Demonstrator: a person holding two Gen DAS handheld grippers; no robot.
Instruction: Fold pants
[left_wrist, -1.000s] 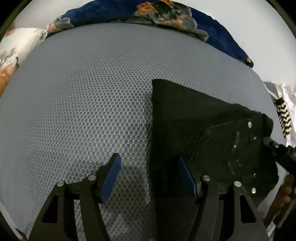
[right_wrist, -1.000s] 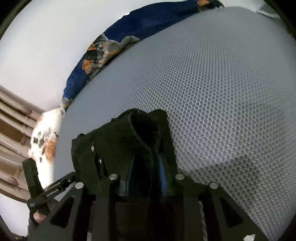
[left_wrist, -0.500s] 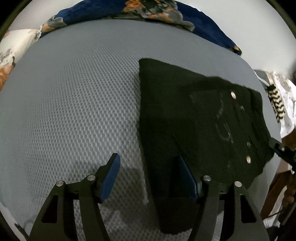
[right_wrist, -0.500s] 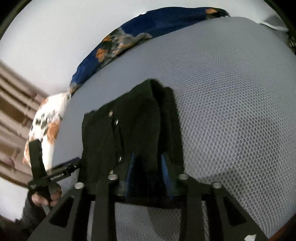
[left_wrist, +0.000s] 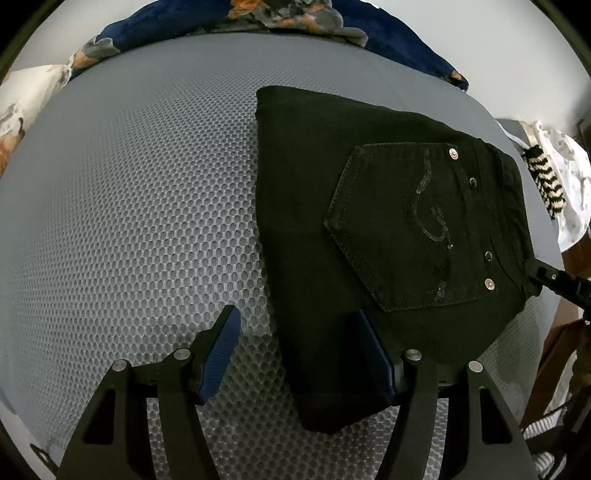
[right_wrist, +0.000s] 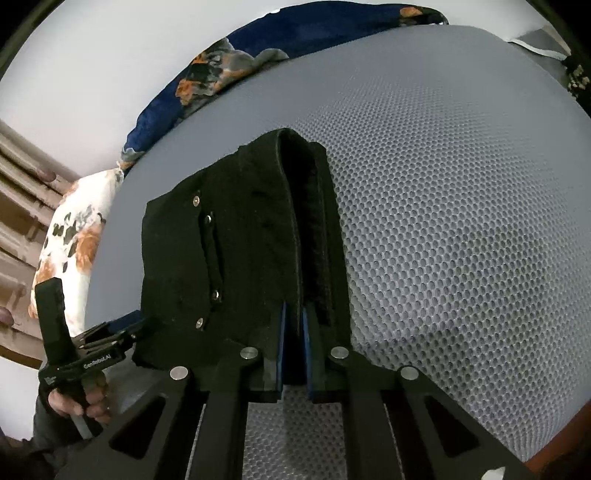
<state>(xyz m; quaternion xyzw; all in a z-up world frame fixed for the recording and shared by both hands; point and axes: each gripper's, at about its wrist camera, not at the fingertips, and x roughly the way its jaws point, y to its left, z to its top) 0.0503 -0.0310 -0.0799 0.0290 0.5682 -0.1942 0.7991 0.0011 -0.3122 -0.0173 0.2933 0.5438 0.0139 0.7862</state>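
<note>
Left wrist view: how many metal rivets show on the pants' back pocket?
2 silver rivets on the black pants: upper pocket corner, lower corner. Two darker studs sit between them; others may be hidden.

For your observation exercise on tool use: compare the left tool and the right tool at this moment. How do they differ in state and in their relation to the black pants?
The left tool stands open; the right tool is shut. The left tool straddles an edge of the black pants, pads not pressing; the right tool pinches a fold of the pants between its pads. Both have blue pads and point down at the grey mesh surface.
</note>
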